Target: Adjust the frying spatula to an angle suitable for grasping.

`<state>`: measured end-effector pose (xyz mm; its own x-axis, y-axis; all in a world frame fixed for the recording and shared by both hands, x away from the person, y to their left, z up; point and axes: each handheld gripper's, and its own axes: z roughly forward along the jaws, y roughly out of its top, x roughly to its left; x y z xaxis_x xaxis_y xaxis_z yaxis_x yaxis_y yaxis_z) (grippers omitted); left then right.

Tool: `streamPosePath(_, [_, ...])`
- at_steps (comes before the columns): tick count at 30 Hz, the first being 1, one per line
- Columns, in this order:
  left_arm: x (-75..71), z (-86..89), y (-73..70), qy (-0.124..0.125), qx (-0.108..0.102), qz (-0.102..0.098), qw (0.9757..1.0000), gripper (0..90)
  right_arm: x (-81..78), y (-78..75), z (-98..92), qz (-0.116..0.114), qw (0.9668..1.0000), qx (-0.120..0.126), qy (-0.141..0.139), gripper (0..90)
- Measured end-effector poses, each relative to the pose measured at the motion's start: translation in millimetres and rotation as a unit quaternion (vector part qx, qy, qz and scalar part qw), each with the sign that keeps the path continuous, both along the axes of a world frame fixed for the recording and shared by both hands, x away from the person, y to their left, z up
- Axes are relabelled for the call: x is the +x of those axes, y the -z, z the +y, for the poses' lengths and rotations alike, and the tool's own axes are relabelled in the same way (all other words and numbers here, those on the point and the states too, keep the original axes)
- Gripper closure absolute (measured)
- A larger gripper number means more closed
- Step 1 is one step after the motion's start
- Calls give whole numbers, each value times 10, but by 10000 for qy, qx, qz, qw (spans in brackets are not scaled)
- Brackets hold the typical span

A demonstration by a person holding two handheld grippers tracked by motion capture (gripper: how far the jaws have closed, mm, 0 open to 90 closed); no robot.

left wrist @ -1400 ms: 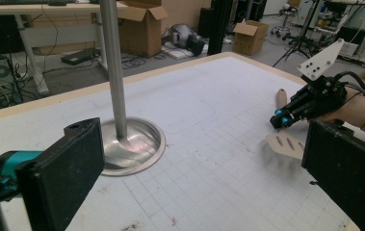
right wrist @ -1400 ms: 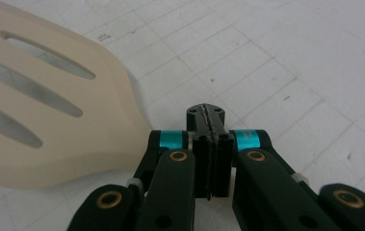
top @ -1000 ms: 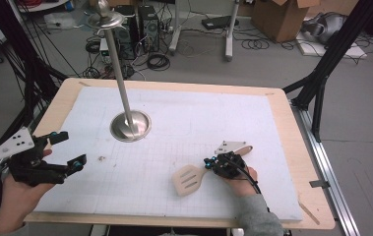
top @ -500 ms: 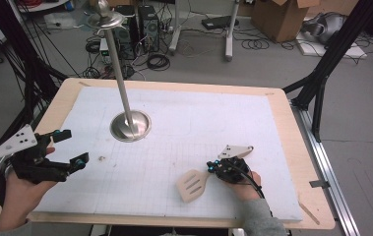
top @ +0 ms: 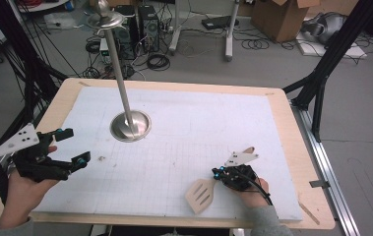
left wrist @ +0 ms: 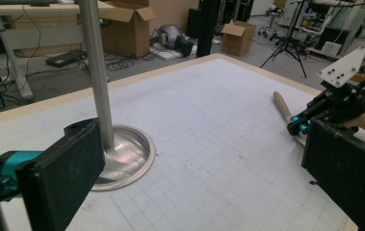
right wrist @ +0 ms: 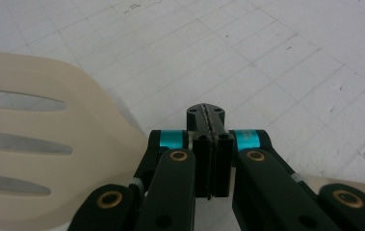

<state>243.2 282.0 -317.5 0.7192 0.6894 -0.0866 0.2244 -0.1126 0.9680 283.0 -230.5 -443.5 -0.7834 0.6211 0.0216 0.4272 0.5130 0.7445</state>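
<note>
A pale slotted spatula point(top: 201, 194) lies near the table's front edge, its head to the lower left and its handle running up to the right. My right gripper point(top: 216, 173) sits on top of the handle where it joins the head. In the right gripper view the right gripper point(right wrist: 207, 115) has its jaws shut pad to pad with nothing between them, and the spatula head point(right wrist: 35, 144) passes underneath. My left gripper point(top: 76, 145) hangs open over the table's left edge. Its wide-apart jaws frame the right gripper point(left wrist: 298, 126) and the spatula handle point(left wrist: 281, 103).
A metal stand has a round base point(top: 131, 125) and a tall pole point(left wrist: 93, 67), left of the table's centre. A white gridded mat point(top: 199, 123) covers the wooden tabletop point(top: 317, 196). Cardboard boxes, cables and black frame legs stand on the floor beyond.
My right gripper and the spatula have shifted together to the right and toward the near edge. The left gripper has stayed where it was.
</note>
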Motion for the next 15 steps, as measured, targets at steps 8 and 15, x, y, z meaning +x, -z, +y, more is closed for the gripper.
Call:
streamPosePath(8, [10,-16,-6,29,-10,-9,10000,18,-91,4,-69,-4,10000,33,6,900])
streamPosePath(15, [5,-21,-20,14,-23,-39,10000,18,-89,2,-59,-42,10000,0,-11,900])
